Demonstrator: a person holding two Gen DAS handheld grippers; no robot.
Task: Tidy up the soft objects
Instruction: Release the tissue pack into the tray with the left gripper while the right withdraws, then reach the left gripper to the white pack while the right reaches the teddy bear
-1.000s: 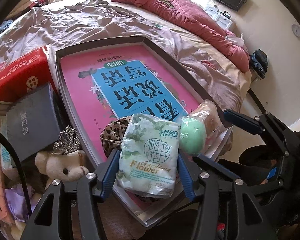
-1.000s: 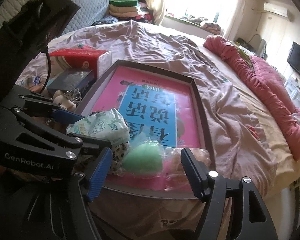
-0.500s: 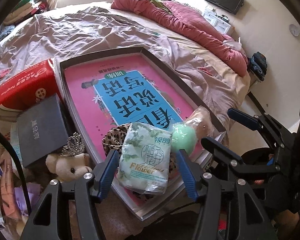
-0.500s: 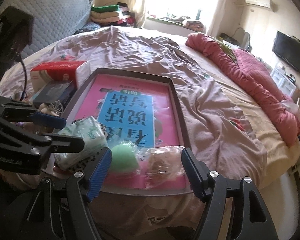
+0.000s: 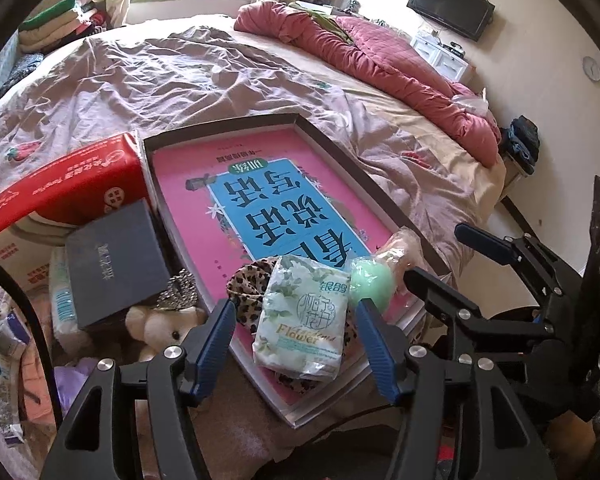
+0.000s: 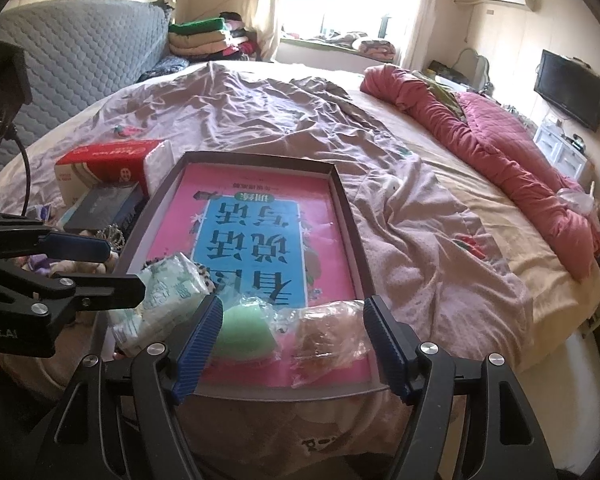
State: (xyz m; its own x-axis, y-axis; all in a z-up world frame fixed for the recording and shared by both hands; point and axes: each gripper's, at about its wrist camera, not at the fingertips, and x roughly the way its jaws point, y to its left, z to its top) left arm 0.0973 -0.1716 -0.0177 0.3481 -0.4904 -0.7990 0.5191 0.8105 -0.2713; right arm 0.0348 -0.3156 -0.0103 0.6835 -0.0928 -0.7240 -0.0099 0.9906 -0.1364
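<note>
The left hand-held gripper point(image 5: 295, 336) has just been opening; its blue pads stand clear on either side of the tissue pack point(image 5: 302, 316), which lies in the shallow box point(image 5: 340, 152) on the bed point(image 5: 179, 76). The right hand-held gripper point(image 6: 293, 338) stands wide around a green ball point(image 6: 245, 330) and a bagged bun point(image 6: 328, 334).

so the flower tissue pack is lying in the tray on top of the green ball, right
Not quite. In the left wrist view the flower tissue pack lies in the tray on a leopard-print cloth; the green ball sits beside it.
</note>
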